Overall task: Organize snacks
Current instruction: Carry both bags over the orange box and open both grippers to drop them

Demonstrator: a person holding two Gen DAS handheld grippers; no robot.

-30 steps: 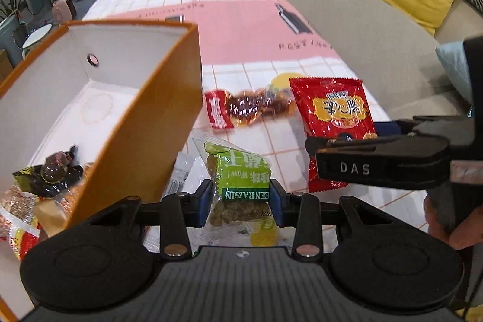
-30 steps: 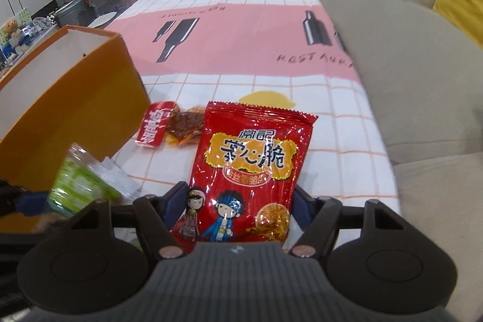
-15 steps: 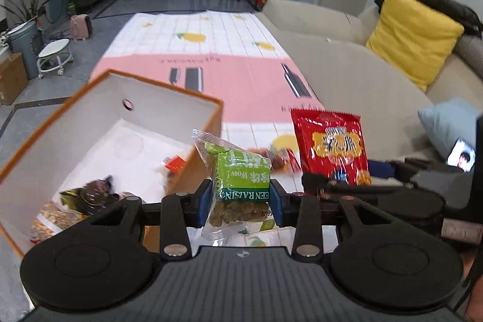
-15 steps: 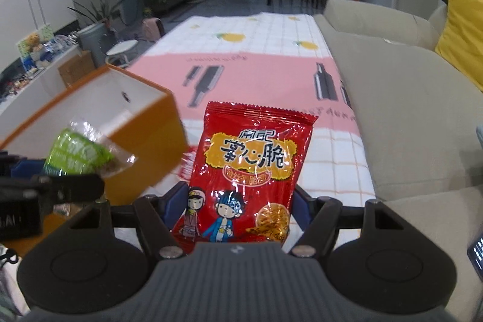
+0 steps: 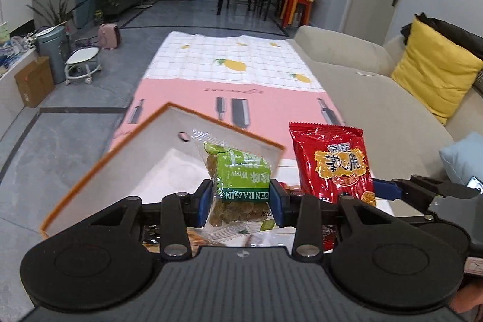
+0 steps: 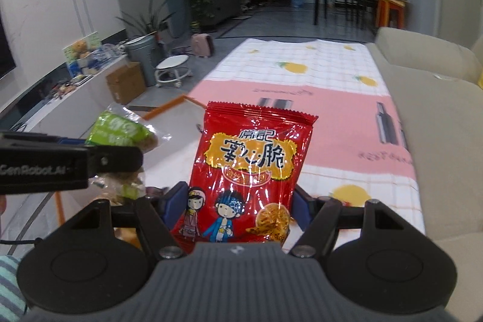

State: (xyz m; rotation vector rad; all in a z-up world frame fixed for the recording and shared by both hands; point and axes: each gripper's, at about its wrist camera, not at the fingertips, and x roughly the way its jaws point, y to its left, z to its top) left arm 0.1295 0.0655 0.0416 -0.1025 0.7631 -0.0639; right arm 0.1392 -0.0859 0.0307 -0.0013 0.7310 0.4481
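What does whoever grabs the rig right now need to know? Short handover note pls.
Left gripper: shut on the green raisin pack, held up in front of the open orange box.
Right gripper: shut on the red snack bag, held upright beside the left one, over the tablecloth.
Done: both packs are picked up; some snacks seem to lie in the box already, though they are mostly hidden behind the left gripper.
Left: put the raisin pack and the red bag into the box. Another packet seems to lie on the cloth behind the grippers; check once they are clear.
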